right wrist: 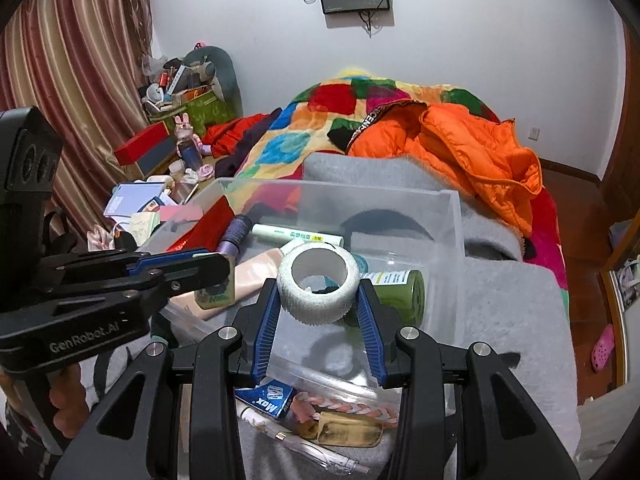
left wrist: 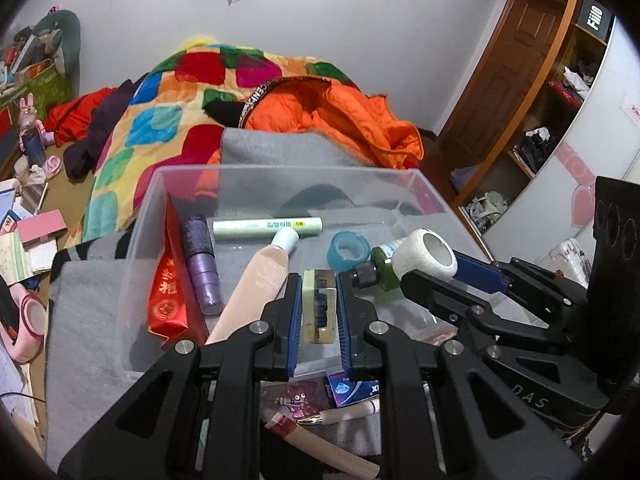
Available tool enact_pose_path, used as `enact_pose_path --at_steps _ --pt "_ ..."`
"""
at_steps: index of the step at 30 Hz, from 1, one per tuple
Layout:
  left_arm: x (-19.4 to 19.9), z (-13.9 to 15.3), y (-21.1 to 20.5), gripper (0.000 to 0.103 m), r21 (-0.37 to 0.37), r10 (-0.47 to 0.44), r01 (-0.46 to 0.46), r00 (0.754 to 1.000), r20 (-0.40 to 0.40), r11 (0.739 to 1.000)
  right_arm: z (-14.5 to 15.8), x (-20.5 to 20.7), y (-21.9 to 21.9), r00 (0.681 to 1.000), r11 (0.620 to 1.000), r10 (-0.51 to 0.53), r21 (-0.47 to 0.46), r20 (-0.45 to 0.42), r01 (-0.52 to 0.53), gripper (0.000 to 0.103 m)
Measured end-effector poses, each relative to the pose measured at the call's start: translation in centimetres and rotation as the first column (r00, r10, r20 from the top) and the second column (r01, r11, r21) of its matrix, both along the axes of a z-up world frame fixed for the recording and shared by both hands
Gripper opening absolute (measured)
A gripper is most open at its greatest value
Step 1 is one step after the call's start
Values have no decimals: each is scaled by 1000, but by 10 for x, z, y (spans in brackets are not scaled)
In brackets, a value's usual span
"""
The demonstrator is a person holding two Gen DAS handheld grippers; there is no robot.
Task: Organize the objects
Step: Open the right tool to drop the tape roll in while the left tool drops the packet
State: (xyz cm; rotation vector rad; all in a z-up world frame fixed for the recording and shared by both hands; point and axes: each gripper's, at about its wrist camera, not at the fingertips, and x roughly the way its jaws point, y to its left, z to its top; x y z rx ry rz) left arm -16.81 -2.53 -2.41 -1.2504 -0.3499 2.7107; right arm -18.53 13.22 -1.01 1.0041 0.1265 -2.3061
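Both tools loaded, both over the clear bin (left wrist: 152, 216) on the grey blanket on the bed. Left tool (left wrist: 318, 308) is pinching a small pale-green block (left wrist: 319, 306) with a dark centre, long axis running straight out along the fingers, hanging above the near half of the bin. Right tool (right wrist: 318, 300) is clamped across the outside of a white tape roll (right wrist: 318, 286), hole facing up toward the camera, sitting just right of the left tool and over the bin's right side. Below the roll: green bottle (right wrist: 400, 292) lying on its side, teal tape ring (left wrist: 347, 250) next to it. Left side of the bin is already crowded: red packet (left wrist: 168, 280), purple tube (left wrist: 202, 268), peach tube (left wrist: 256, 284), pale green stick (left wrist: 267, 226) across the back. Key relation, as I read it: open floor lies directly under and slightly ahead of each load, so both drops look near-vertical. Neither tool is clearly nearer. Risk: roll lands on the bottle and rolls.
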Motion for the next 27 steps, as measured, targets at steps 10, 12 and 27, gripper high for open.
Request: enact_pose_path --at_steps 10,12,27 --pt "5 -1 6 16 -12 -19 19 1000 0 1000 -5 4 1 1000 1000 -11 29 16 10 42" --pt "10 2 7 21 -25 -14 14 1000 -9 1000 -4 7 3 1000 1000 -16 26 8 16 48" --pt "55 31 4 62 -65 28 -34 995 -93 997 24 44 31 998 1000 -22 -18 -66 21 61"
